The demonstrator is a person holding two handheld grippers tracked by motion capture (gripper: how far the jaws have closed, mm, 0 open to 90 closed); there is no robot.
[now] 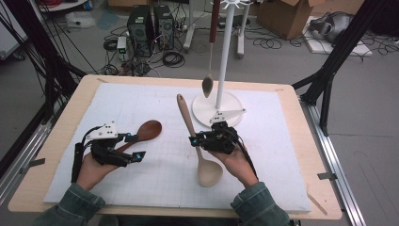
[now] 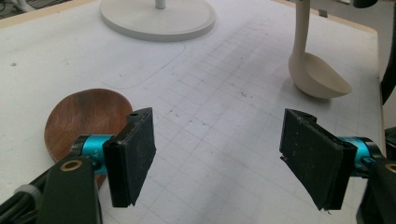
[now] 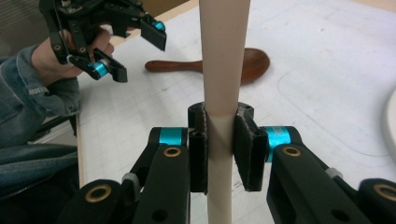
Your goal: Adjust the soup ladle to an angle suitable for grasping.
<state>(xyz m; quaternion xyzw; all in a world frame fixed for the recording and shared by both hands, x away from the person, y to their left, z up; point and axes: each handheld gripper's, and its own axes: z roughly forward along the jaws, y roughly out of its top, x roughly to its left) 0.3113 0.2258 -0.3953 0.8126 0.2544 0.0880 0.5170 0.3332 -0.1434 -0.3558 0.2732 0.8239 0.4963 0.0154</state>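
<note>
Right claw [image 3: 219,154]: my two pads are clamped on the handle of the pale wooden ladle [image 1: 205,165], gripping it partway along the shaft.
Pale ladle: one; its bowl rests on the white mat [image 1: 263,155] just below my right claw, its handle slanting up past the claw.
Left claw [image 2: 219,158]: my jaws stand apart with nothing between them, bare mat showing in the gap.
Dark wooden spoon [image 1: 143,133]: one; it lies flat on the mat just beyond my left claw, its bowl beside my left-hand pad [image 2: 133,154] in the left gripper view.
Hanging spoon [image 1: 208,70]: one, dangling from the white stand [image 1: 221,61] beyond my right claw.
Spoons counted: three in all.
Stand: one, its round base [image 2: 159,21] on the mat.
</note>
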